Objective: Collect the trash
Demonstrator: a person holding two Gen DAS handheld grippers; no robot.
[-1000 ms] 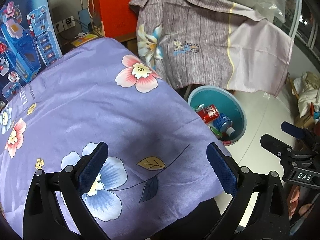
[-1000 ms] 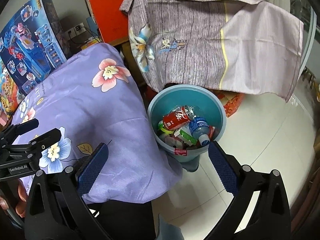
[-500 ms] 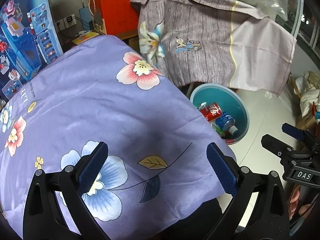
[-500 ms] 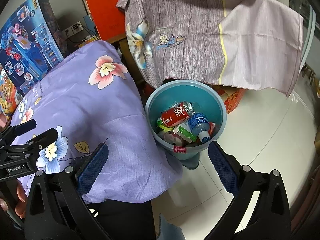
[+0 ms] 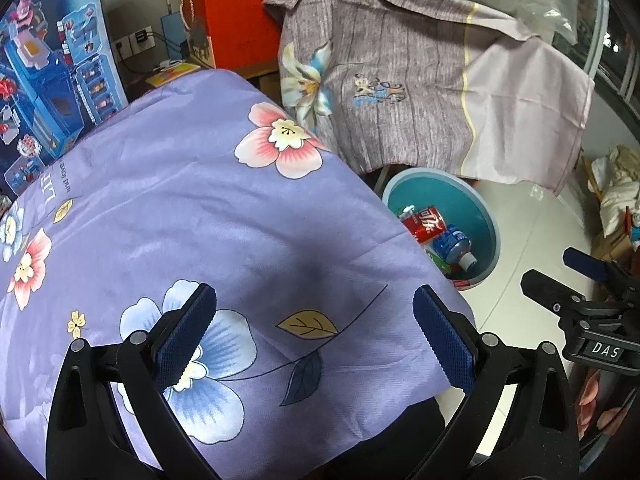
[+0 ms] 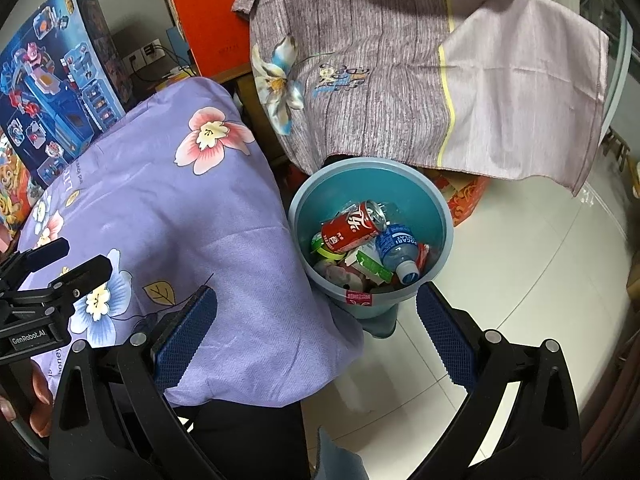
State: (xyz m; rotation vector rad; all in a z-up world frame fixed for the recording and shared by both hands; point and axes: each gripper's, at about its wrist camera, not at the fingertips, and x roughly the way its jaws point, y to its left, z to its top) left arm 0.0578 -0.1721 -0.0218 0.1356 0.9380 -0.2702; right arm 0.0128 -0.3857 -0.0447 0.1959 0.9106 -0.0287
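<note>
A teal bin (image 6: 400, 184) stands on the floor beside a table with a purple flowered cloth (image 6: 160, 216). Inside lie a red can (image 6: 352, 226), a blue-labelled plastic bottle (image 6: 398, 250) and several wrappers. My right gripper (image 6: 316, 332) hovers open just in front of the bin, nothing between its fingers. My left gripper (image 5: 314, 334) hangs open over the cloth (image 5: 180, 216), also holding nothing. In the left wrist view the bin (image 5: 476, 216) shows at the right, partly hidden by the cloth, with the can (image 5: 424, 224) and bottle (image 5: 454, 246) visible.
A grey-lilac cloth (image 6: 420, 64) drapes over furniture behind the bin. A toy box (image 6: 52, 84) leans at the left, an orange box (image 6: 208, 12) behind. White tiled floor (image 6: 520, 288) spreads to the right. A red patterned packet (image 6: 464, 200) lies behind the bin.
Both views have drifted slightly; the bin sits a little farther right in the left wrist view. Both grippers stay open and the bin's contents are unchanged.
</note>
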